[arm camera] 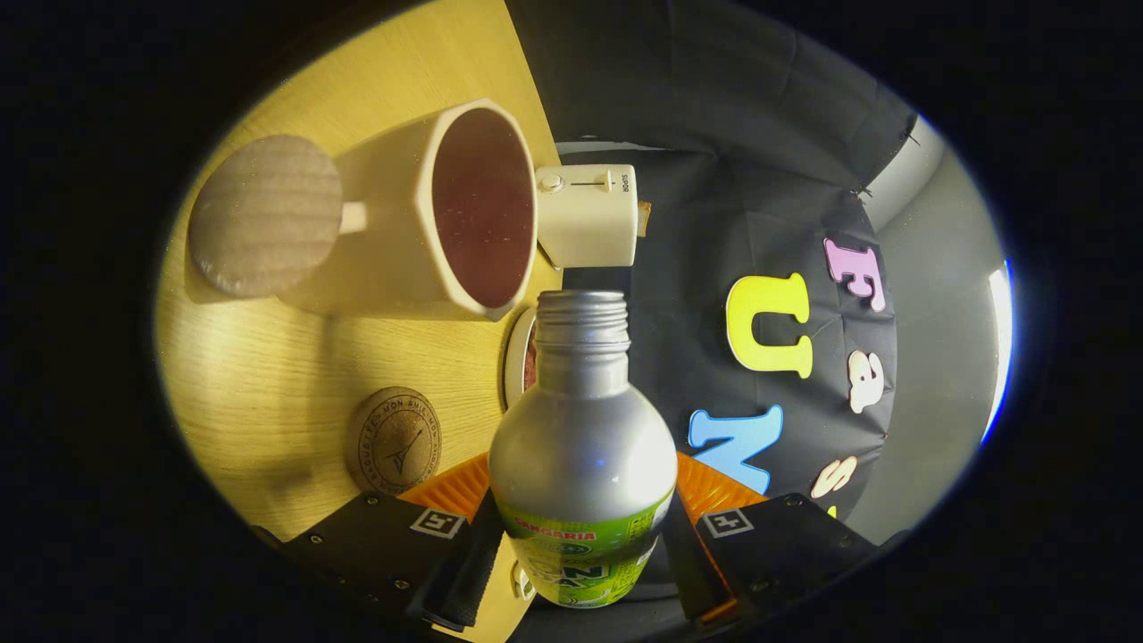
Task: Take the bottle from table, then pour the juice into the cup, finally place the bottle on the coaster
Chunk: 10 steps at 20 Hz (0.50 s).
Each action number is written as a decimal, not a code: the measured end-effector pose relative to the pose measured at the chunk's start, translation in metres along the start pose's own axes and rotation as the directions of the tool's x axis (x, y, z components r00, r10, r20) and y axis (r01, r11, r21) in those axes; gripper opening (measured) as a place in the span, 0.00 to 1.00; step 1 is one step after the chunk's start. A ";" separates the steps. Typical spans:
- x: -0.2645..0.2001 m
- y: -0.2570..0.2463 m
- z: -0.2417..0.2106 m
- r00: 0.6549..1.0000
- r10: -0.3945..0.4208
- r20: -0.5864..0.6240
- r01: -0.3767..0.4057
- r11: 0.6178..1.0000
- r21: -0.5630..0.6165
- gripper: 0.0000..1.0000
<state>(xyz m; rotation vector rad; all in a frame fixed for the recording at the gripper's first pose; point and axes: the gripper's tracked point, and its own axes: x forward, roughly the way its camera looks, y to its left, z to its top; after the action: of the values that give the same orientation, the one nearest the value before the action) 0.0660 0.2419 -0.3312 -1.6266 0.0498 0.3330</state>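
silver bottle (582, 438) gripped between both fingers (457, 489), neck just short of cup (446, 214)

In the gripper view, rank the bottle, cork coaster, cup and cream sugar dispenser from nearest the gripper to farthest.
1. Bottle: held between the fingers of the gripper, tilted.
2. Cork coaster: on the table just ahead of one finger.
3. Cup: beyond the bottle's open mouth.
4. Sugar dispenser: behind the cup's rim.

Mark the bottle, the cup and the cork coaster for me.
bottle (582, 446): gripper view, silver shoulder, held between the tool's fingers.
cup (393, 223): gripper view, cream outer wall beside the rim.
cork coaster (395, 442): gripper view, stamped top face.
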 end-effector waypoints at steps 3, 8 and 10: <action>0.000 -0.002 0.000 1.000 -0.001 0.003 0.001 1.000 -0.023 0.81; 0.000 -0.009 0.001 1.000 -0.025 0.014 0.026 0.998 -0.059 0.81; 0.000 -0.011 0.002 0.999 -0.036 0.019 0.037 0.996 -0.080 0.81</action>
<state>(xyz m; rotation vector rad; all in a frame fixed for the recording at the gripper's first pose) 0.0681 0.2451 -0.3203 -1.7024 -0.0069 0.3251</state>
